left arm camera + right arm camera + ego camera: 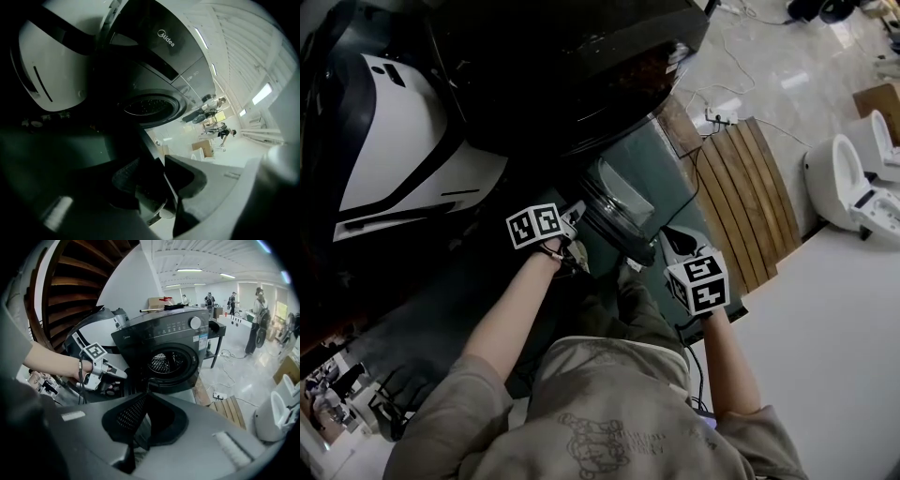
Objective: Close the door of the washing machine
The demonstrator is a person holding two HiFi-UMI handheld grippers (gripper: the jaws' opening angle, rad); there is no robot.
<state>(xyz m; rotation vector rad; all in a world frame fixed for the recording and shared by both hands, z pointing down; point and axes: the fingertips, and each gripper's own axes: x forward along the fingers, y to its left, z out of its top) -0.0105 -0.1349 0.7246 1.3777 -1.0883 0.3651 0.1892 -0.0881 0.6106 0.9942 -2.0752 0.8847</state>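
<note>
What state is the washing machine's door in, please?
Open: the door is swung away from the front, and the drum shows uncovered.

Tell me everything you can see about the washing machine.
The washing machine is a dark grey front-loader with a glossy control panel and a pale round knob. Its round door, dark-rimmed with a glass bowl, stands swung open, baring the perforated metal drum. Wooden slats lie beside it. The left gripper is at the door's outer side; contact is unclear.
</note>
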